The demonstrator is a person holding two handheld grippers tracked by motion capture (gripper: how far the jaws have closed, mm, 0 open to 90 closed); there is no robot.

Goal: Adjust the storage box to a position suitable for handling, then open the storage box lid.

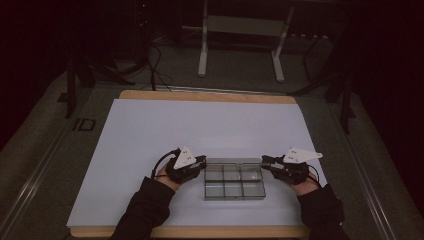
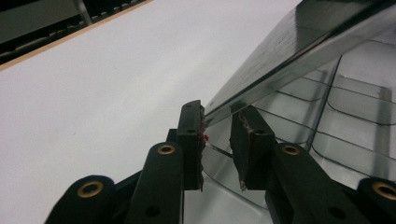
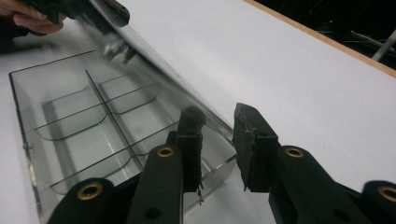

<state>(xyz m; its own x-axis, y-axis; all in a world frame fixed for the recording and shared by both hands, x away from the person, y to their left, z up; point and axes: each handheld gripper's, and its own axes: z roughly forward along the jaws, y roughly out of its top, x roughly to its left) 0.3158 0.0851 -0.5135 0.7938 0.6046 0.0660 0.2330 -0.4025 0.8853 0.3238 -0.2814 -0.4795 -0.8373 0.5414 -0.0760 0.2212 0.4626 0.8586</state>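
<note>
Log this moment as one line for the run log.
left tool: astride lid edge, jaws apart | right tool: astride lid edge, jaws apart | lid: raised over clear divided box | compartments: empty

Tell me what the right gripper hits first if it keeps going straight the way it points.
Probably the raised clear lid of the compartment box: its edge already sits between the right gripper jaws. Farther on is the left gripper at the box's other end.
</note>
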